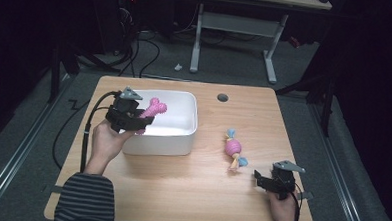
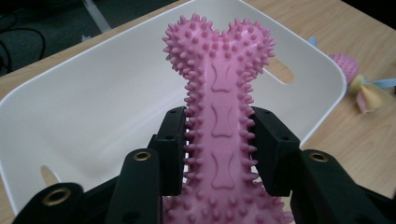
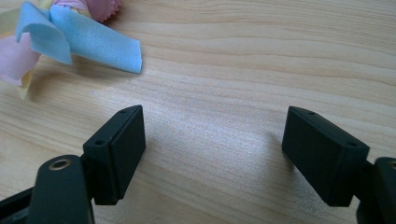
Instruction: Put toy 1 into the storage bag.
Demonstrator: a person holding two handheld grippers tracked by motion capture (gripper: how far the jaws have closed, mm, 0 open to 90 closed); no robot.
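A pink spiky bone toy [image 2: 219, 107] is clamped by its shaft in my left gripper [image 2: 218, 140], whose pads press on both sides. In the high view that left gripper [image 1: 133, 119] holds the bone toy [image 1: 153, 111] over the left part of a white bin [image 1: 175, 142]. The bin's inside [image 2: 93, 107] lies beneath the bone. A pink ball toy with coloured cloth tails [image 1: 234, 149] lies on the wooden table to the bin's right. My right gripper [image 1: 271, 183] rests near the table's front right with its jaws wide apart [image 3: 212, 149] and nothing between them. The cloth tails [image 3: 70, 39] lie just beyond it.
The wooden table [image 1: 190, 190] has a round cable hole [image 1: 222, 97] near its far edge. Beyond the table stand a desk frame [image 1: 237, 32] and cables on the floor. A striped sleeve [image 1: 86, 198] comes in at the bottom left.
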